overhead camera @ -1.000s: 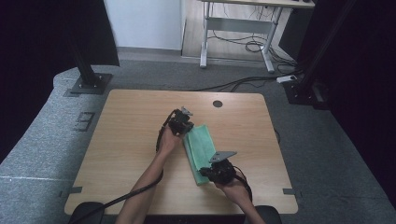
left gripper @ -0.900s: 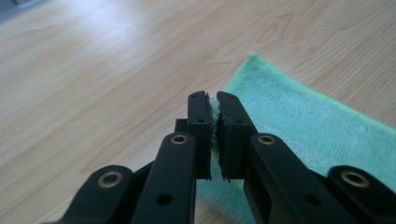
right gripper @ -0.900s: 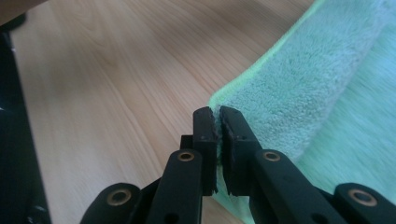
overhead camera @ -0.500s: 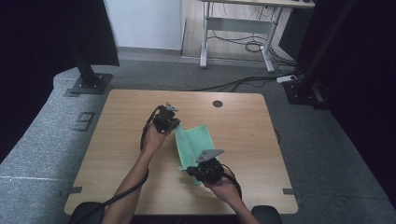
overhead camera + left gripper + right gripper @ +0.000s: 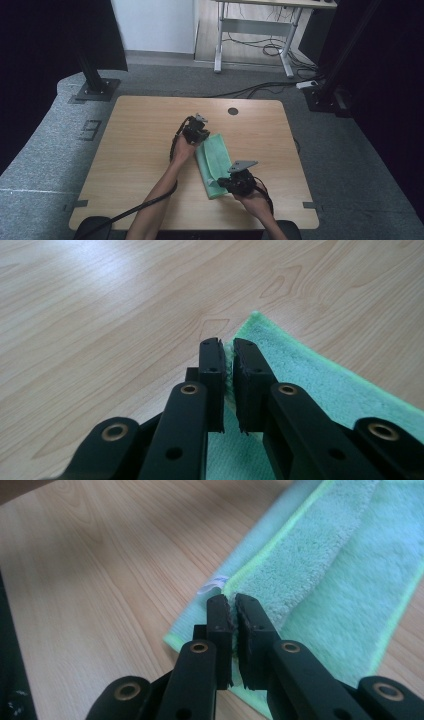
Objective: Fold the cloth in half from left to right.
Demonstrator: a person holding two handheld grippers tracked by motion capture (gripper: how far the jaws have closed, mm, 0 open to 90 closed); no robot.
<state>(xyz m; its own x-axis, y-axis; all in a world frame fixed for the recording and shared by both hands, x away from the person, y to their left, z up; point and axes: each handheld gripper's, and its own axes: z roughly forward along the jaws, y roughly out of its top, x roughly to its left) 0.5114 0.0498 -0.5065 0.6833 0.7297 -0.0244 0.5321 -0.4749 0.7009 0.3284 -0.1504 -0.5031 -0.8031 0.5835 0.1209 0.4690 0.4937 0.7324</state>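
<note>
A light wooden table (image 5: 140, 145) stands on grey carpet in a dark-curtained room, with bare wood stretching wide to the left of the left gripper (image 5: 196, 131). That gripper's jaws are pinched on the far corner of the folded green cloth (image 5: 214, 161). The right gripper (image 5: 235, 182) pinches the cloth's near corner, close to the table's near edge, open wood beyond it.
</note>
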